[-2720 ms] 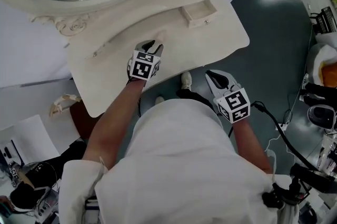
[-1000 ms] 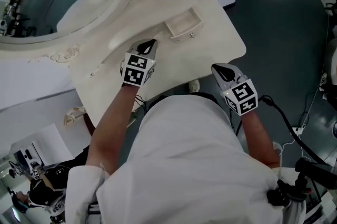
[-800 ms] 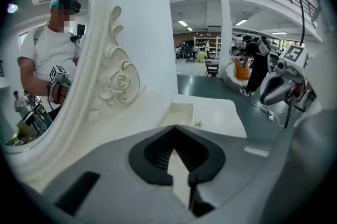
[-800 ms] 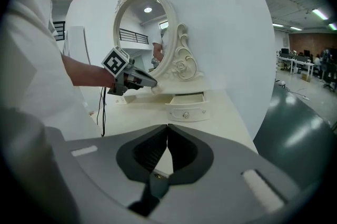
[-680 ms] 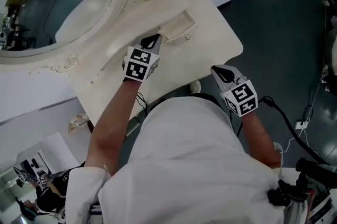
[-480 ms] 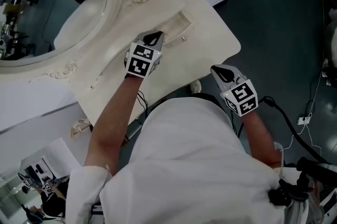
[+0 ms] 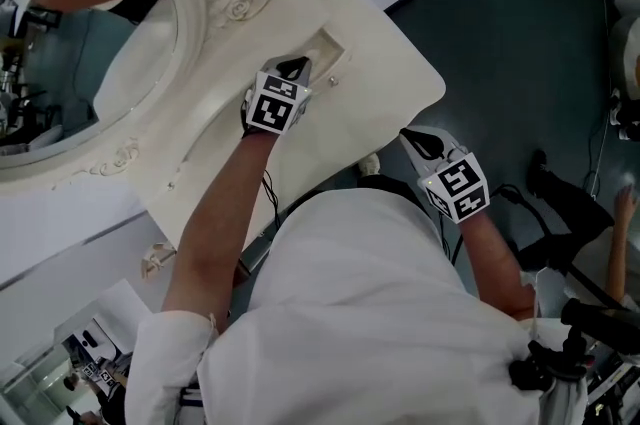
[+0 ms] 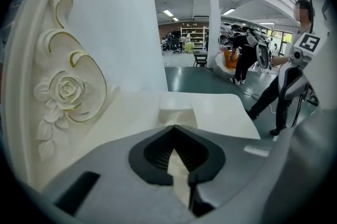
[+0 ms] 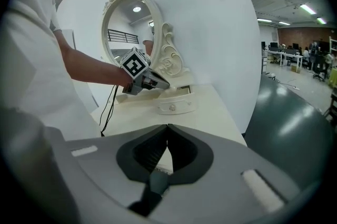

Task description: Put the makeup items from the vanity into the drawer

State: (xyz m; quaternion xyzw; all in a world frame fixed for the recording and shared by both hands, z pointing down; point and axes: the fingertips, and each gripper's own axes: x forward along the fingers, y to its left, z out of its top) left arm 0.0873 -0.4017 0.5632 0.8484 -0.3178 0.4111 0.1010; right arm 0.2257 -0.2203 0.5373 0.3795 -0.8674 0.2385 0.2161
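Drawer (image 7: 336, 61) ajar — left gripper (image 7: 297, 66), jaws together, just beside it.

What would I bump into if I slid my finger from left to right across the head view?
mirror → left gripper → drawer → right gripper

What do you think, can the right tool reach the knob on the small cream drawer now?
Probably yes. The knob on the small cream drawer faces the right tool across bare white vanity top; the left tool sits over the drawer's far side, off that path.
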